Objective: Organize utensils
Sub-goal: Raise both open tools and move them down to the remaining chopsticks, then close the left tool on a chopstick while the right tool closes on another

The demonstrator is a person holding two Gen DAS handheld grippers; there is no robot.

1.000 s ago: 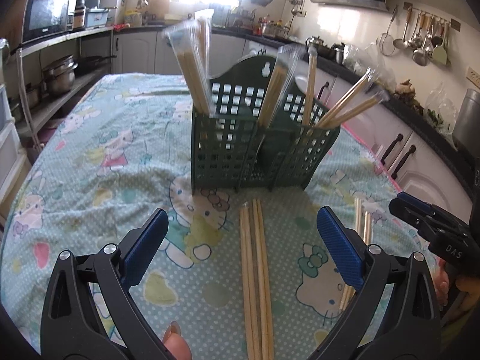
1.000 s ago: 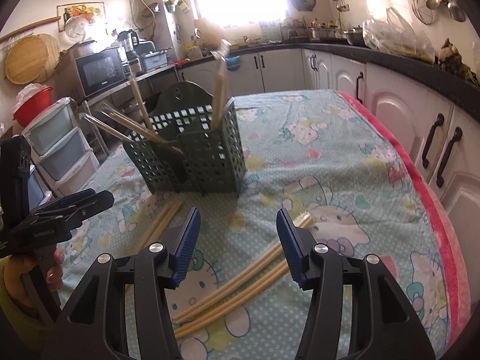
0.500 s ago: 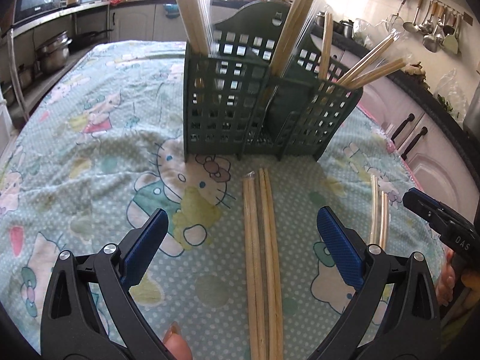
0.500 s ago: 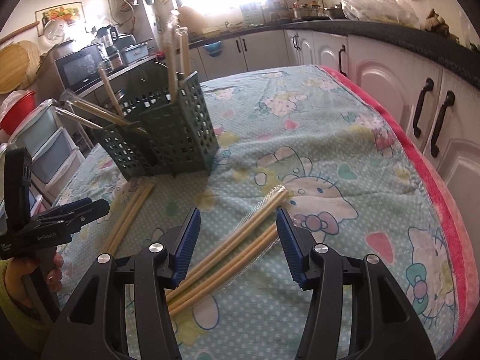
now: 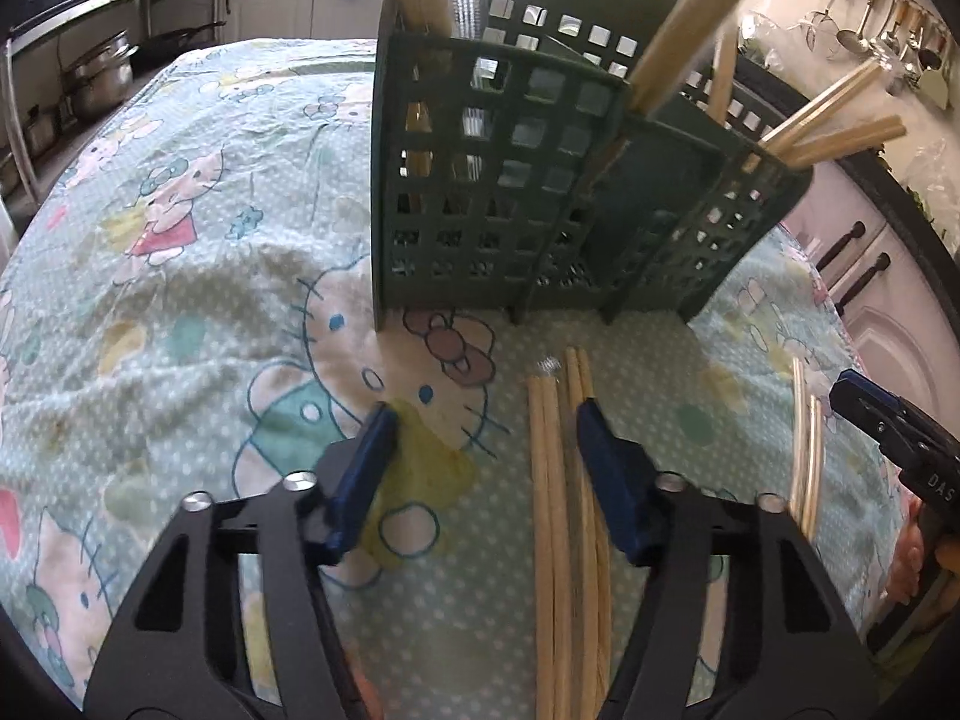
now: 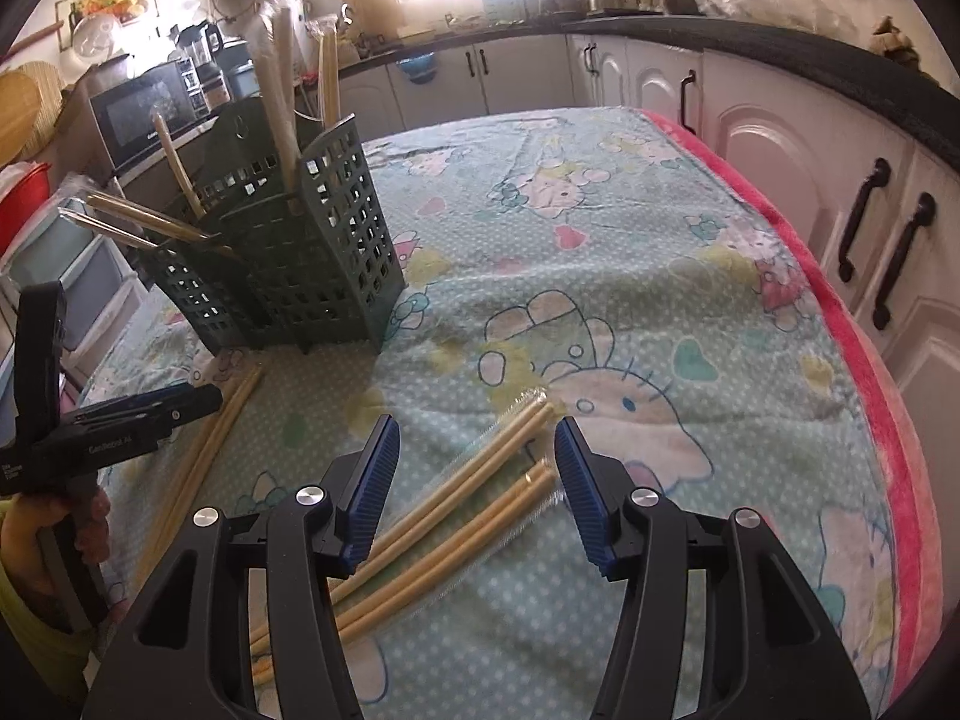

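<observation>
Two bundles of chopsticks lie loose on the patterned tablecloth [image 6: 600, 228], and neither shows whole: the left bundle [image 5: 555, 510] runs off the bottom edge of the left wrist view with its near end partly behind the gripper's right finger, and the right bundle [image 6: 456, 516] passes behind the right gripper's left finger in the right wrist view. How many sticks make up each bundle is hard to say; about four show in the left one and three or four in the right, which lies in a clear wrapper. Left of centre, the left gripper [image 5: 483, 471] hangs low over the cloth with its jaws closing; the left bundle lies between the pads, just beside the right one, but the pads do not yet press it. One green lattice holder [image 5: 540, 180] stands upright behind, split into three compartments, each with wrapped chopsticks leaning out; their tops are cut off by the frame. To the right, the right gripper [image 6: 474, 480] stands half-spread above the right bundle, clasping nothing. Around the table are a microwave [image 6: 144, 108] on a shelf, stacked pots [image 5: 99, 81], white cupboards [image 6: 780, 138] and hanging ladles [image 5: 888, 42].
</observation>
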